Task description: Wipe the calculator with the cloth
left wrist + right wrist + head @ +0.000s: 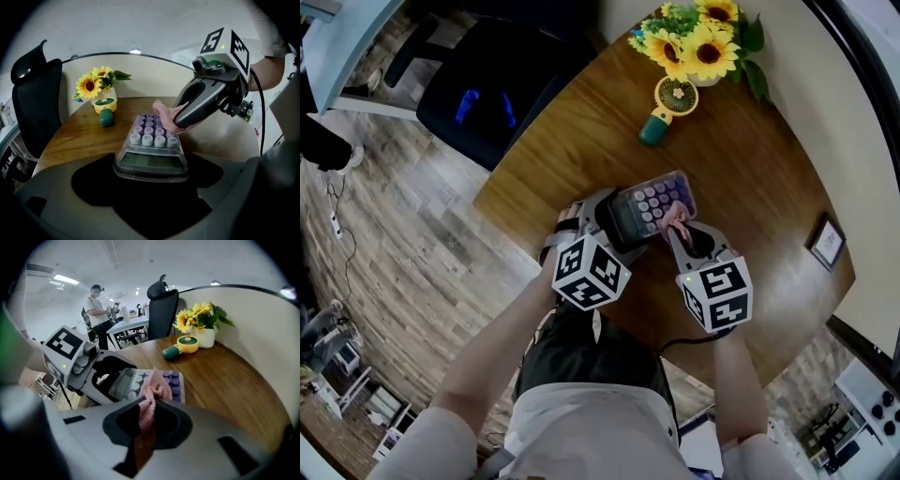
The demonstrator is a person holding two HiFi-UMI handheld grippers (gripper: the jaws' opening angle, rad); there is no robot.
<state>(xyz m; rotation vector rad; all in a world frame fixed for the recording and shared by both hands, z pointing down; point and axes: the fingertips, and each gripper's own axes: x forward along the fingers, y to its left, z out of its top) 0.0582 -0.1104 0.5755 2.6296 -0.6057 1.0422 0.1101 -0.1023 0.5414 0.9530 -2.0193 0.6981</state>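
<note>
**Position.** The calculator (656,199) sat near the centre of the head view, over the near edge of the wooden counter (750,187). Its display end pointed to 8 o'clock and its keypad to 2 o'clock. Whether the far end rested on the counter could not be determined. A vase of sunflowers (698,37) stood at 12 o'clock from it, well apart.

**Gripper state.**
- The left gripper (614,225) came in from 8 o'clock and was clamped across the display end of the calculator, one jaw on each long side.
- The right gripper (675,230) came in from 5 o'clock and was clenched on the pink cloth (678,217). The bunched free end of the cloth was touching the purple keys on the right-hand part of the keypad.

**Handling notes (assessment).**
- The calculator appeared to be a light, rigid plastic unit with a clear, smooth casing, so it was likely to slip or twist under sideways wiping load.
- The side-edge hold at the display end was suitable because it left the keypad free.
- The raised keys would snag the cloth, so light strokes along the key rows were advisable.
- The cloth was soft and limp. Only the portion projecting beyond the jaws could wipe, so it had to be gripped close to the fold.
</note>
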